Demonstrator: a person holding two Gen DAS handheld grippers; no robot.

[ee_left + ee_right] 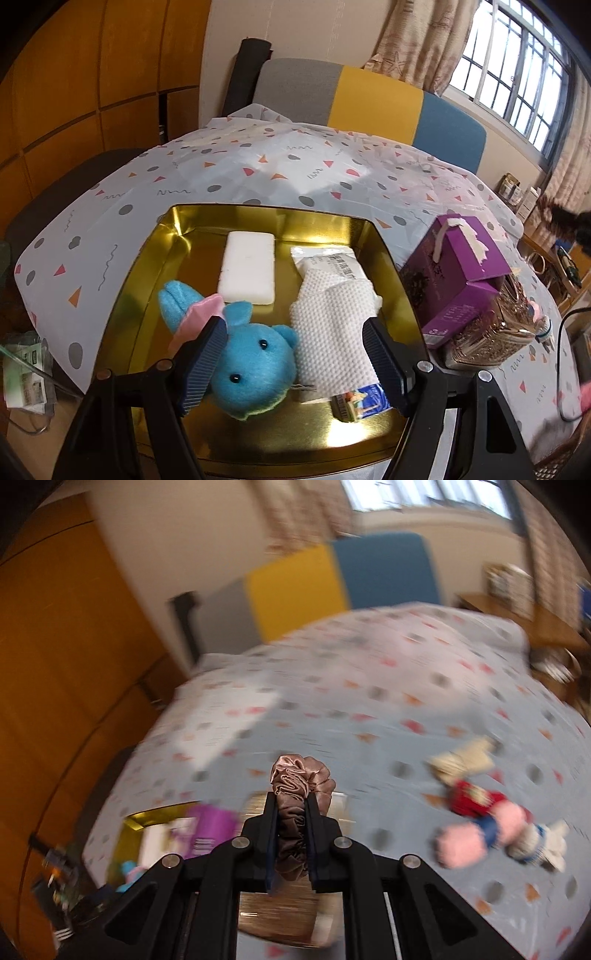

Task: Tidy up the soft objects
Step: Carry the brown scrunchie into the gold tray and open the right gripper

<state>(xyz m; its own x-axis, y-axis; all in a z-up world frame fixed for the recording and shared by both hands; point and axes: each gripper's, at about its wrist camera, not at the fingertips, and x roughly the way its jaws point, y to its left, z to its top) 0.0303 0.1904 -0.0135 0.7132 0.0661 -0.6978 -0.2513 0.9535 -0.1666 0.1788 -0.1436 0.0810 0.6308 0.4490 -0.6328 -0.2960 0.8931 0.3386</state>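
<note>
Scrunchie [295, 794]: brown satin, pinched between the pressed-together jaws of the right gripper [291, 812], carried over the tablecloth [332, 701], with the gold tin [135, 821] at 8 o'clock in that blurred view. Tin [177, 221] holds a blue plush [255, 362], foam block [247, 266] and white cloth [332, 332]; left gripper [295, 350] hangs above, jaws spread, holding nothing. Judged best practice: swing toward the tin's bare near corner, lower, then release clear of the left gripper.

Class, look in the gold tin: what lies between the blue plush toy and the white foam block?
Nothing: bare gold tin floor separates the blue plush toy from the white foam block, seen in the left wrist view.
</note>
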